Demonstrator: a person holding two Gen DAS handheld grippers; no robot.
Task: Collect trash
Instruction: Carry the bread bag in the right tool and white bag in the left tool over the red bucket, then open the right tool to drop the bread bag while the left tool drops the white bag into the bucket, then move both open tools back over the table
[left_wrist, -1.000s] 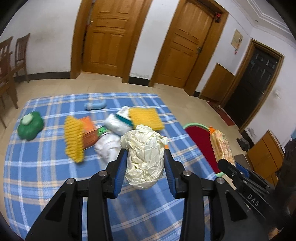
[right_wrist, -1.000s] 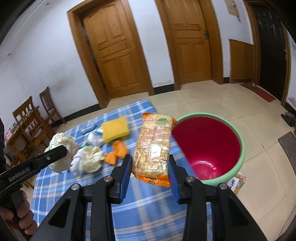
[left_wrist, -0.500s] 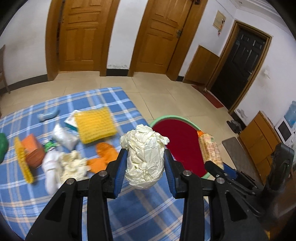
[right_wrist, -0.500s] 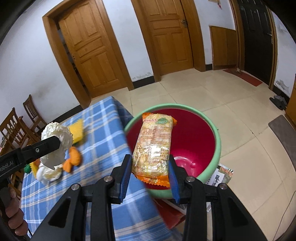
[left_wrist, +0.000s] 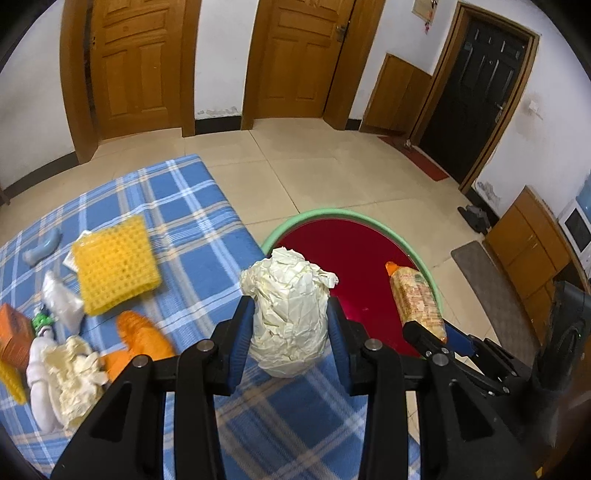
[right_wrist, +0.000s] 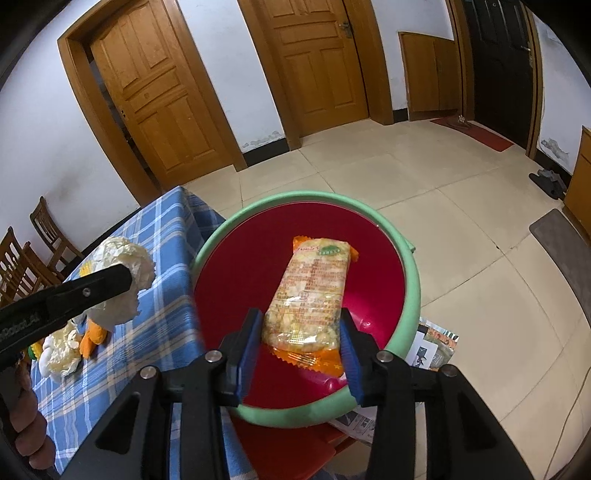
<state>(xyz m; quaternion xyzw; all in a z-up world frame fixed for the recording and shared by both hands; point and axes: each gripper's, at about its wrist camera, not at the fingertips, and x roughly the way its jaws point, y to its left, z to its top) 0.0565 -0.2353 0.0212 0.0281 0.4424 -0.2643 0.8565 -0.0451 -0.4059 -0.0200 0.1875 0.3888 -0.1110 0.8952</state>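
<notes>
My left gripper (left_wrist: 290, 325) is shut on a crumpled cream paper ball (left_wrist: 288, 314) and holds it above the table's right edge, next to the bin; the ball also shows in the right wrist view (right_wrist: 122, 277). My right gripper (right_wrist: 301, 332) is shut on an orange snack packet (right_wrist: 310, 291) and holds it over the red inside of the green-rimmed bin (right_wrist: 410, 277). The bin (left_wrist: 332, 216) and the packet (left_wrist: 415, 302) also show in the left wrist view.
The blue checked table (left_wrist: 192, 221) carries a yellow mesh sponge (left_wrist: 114, 264), orange peel (left_wrist: 140, 338), crumpled paper (left_wrist: 74, 373), a clear wrapper (left_wrist: 61, 306) and an orange box (left_wrist: 13, 330). Printed papers (right_wrist: 432, 347) lie on the floor by the bin. Wooden chairs (right_wrist: 44, 229) stand at the left.
Both grippers have swung right from over the table toward the bin. The snack packet is now over the bin's inside, and the paper ball is at the table's edge beside it.
</notes>
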